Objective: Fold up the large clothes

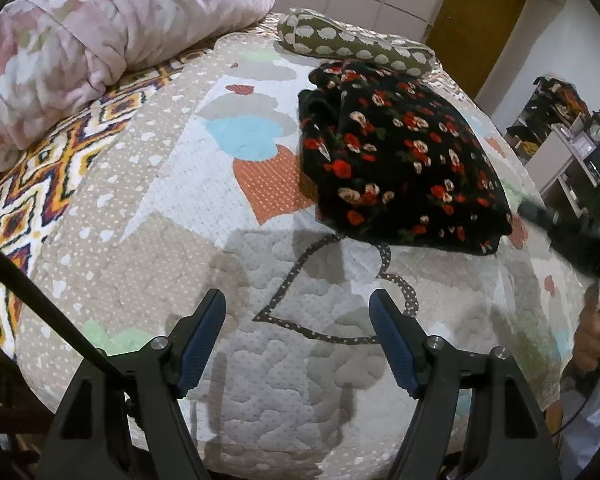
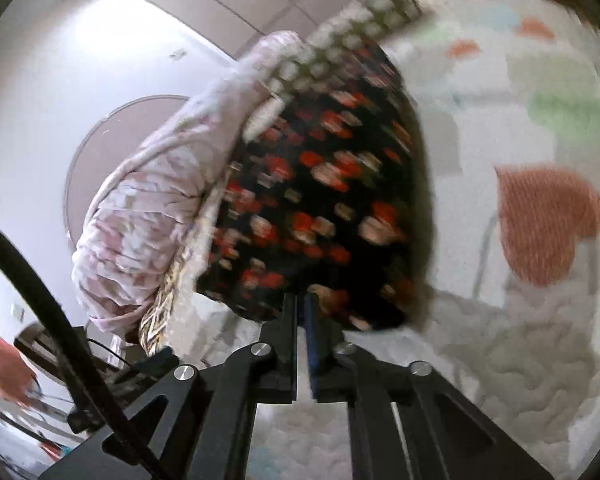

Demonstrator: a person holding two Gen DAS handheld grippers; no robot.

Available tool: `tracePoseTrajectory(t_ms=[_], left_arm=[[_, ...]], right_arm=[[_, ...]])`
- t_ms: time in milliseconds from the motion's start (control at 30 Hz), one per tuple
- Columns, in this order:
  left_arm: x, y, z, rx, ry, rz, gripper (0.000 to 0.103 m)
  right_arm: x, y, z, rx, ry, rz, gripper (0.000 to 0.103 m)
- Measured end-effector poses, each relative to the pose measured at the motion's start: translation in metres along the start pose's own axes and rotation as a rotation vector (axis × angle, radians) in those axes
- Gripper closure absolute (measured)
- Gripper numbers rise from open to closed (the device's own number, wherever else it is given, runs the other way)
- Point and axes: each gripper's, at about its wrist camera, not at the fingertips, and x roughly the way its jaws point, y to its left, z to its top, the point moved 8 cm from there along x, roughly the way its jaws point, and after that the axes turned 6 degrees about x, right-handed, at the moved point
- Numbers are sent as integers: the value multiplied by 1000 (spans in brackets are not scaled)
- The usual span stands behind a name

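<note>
A folded black garment with red and cream flowers (image 1: 400,160) lies on the patchwork quilt (image 1: 260,380) of a bed. My left gripper (image 1: 298,296) hovers over the bare quilt in front of the garment, its blue pads wide apart with nothing between them. My right gripper (image 1: 526,210) comes in from the right, its tip at the garment's right edge. The right wrist view is blurred: there the right gripper (image 2: 301,297) has its jaws pressed together at the near edge of the garment (image 2: 324,184), with the fabric's rim at the tips.
A pink floral duvet (image 1: 100,40) is bundled at the back left on a zigzag blanket (image 1: 52,168). An olive dotted cushion (image 1: 352,40) lies behind the garment. A brown door (image 1: 480,20) and cluttered shelves (image 1: 572,140) stand beyond the bed. A person's hand (image 1: 592,332) holds the right gripper.
</note>
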Motion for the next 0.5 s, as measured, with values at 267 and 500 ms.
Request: tracePoseTrajectory(t_ms=[267,500], left_arm=[[20,-11,-14,21,37,8,29],[42,-21,-27,59,53,40,16]], right_arm=[[38,0,-8,-58,5,-129,76],[14,-1,-42,-168,-59,-272,69]])
